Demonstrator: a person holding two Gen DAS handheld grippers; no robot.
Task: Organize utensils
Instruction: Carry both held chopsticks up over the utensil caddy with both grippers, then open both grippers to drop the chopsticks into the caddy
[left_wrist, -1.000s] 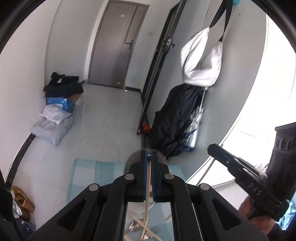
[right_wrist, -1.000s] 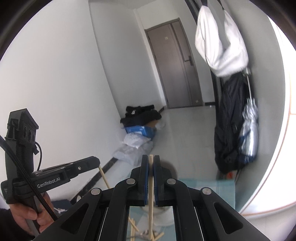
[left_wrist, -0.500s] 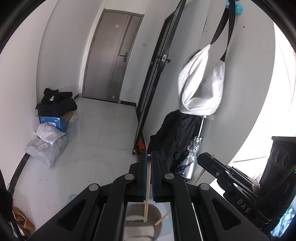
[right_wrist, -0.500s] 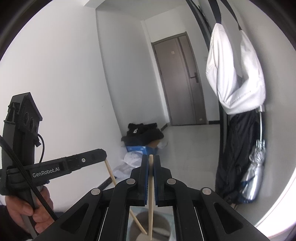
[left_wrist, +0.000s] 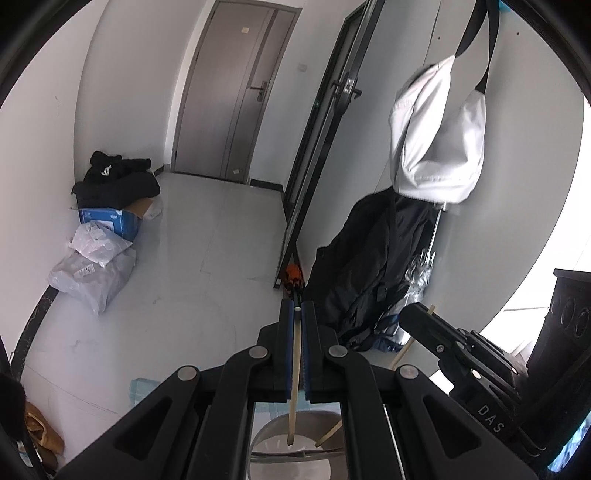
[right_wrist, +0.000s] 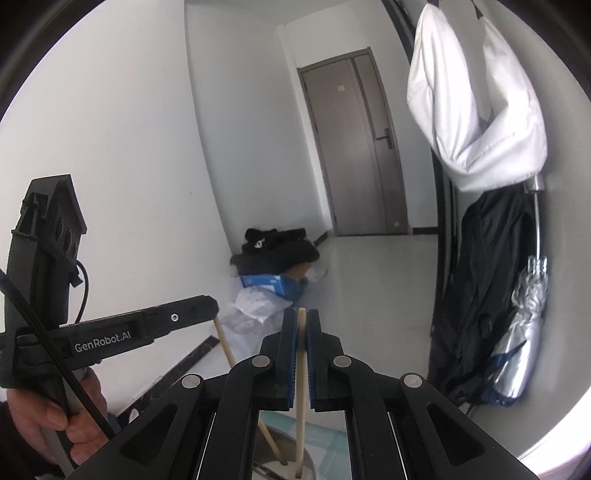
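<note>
My left gripper (left_wrist: 295, 314) is shut on a wooden chopstick (left_wrist: 294, 373) that hangs nearly upright, its lower tip inside a round metal cup (left_wrist: 314, 421) below the fingers. To the right, my right gripper (left_wrist: 413, 314) is shut on a second chopstick (left_wrist: 400, 354), which slants down into the same cup. The right wrist view shows this right gripper (right_wrist: 301, 317) clamping its chopstick (right_wrist: 301, 373), tip in the cup (right_wrist: 314, 467). My left gripper (right_wrist: 210, 306) is on the left, with its chopstick (right_wrist: 229, 350) angling into the cup and a hand (right_wrist: 37, 417) on its handle.
A teal checked mat (left_wrist: 142, 387) lies under the cup. Beyond are a grey floor, plastic bags and a blue box (left_wrist: 107, 221) at the left wall, a grey door (left_wrist: 229, 92), a hanging white bag (left_wrist: 436, 136), a black jacket (left_wrist: 354, 266) and a silver umbrella (right_wrist: 524, 325).
Both grippers have carried their chopsticks over the cup, which went from beyond the fingertips to beneath them. The chopstick tips now reach inside it. The loose utensils on the mat have left view.
</note>
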